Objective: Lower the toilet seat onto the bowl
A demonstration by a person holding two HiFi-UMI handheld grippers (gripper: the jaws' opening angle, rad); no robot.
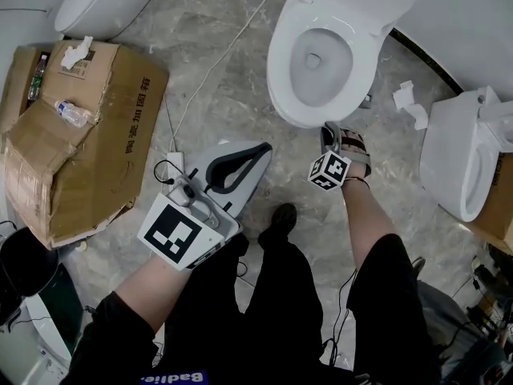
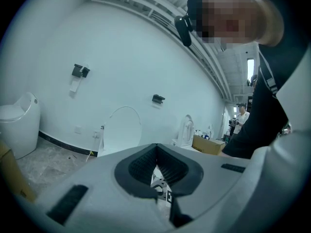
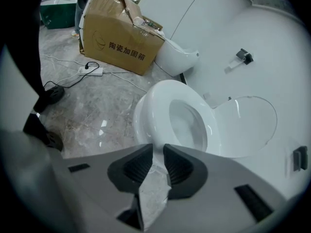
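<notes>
- The right gripper (image 3: 156,149) holds its ribbed pads a narrow slit apart with nothing between them. Only the floor (image 3: 82,115) and the toilet's front show through the gap.
- The left gripper (image 2: 155,148) has its pad tips pressed together and is empty. It hangs by the person's left leg, pointing away from the work, probably because this job needs one tool only.
- The right gripper sits low, just in front of the toilet's front edge, aimed at it but not touching. This looks like a hover rather than a grip.
- The toilet seat (image 1: 282,50) appears to be the broad white ring lying flat around the bowl (image 1: 321,62), just beyond the right jaws. I cannot rule out that it is the bare rim.
- The lid (image 3: 248,125) stands upright against the wall, well apart from both grippers.
- A cardboard box (image 1: 80,135) lies off to the left, out of the way.
</notes>
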